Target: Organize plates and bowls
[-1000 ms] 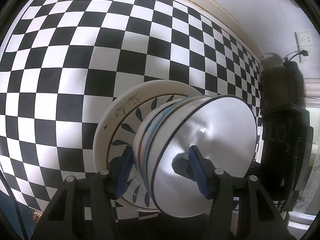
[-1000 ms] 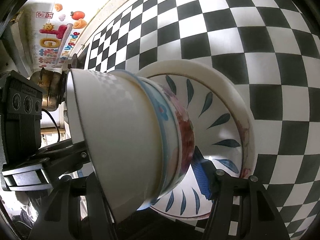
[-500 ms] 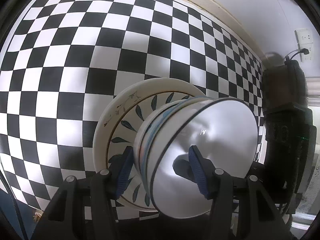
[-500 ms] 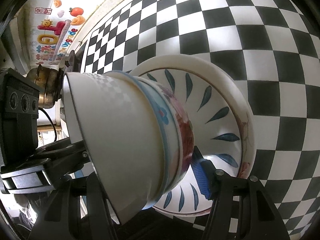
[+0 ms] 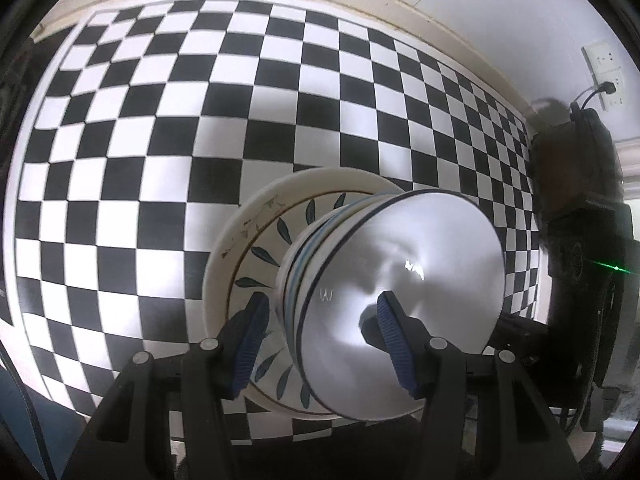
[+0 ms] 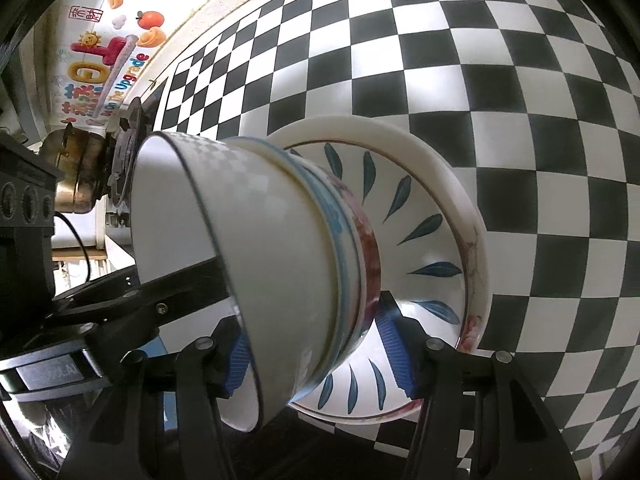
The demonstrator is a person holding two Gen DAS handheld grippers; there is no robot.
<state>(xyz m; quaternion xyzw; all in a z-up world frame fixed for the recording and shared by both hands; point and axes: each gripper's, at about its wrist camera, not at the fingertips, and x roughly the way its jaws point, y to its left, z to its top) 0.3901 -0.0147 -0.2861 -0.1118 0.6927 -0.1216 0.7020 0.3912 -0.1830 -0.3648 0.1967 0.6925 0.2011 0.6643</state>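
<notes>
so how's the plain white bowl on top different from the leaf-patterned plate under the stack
The plain white bowl with a thin dark rim line is deep and steep-walled; the white plate painted with blue leaves is wide and shallow. The bowl is undecorated apart from that line, while the plate has leaves ringing its centre and a thin brown band. The bowl sits uppermost, nested in other bowls; the plate lies at the bottom on the checkered cloth. Both are glossy white.

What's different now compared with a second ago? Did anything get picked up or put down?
Very little. The right tool is closing its jaws slightly around the wall of the stacked bowls. The view from the left tool has tipped a little, showing more of the far edge of the checkered cloth. Nothing was let go; the bowls still sit in the leaf-patterned plate.
</notes>
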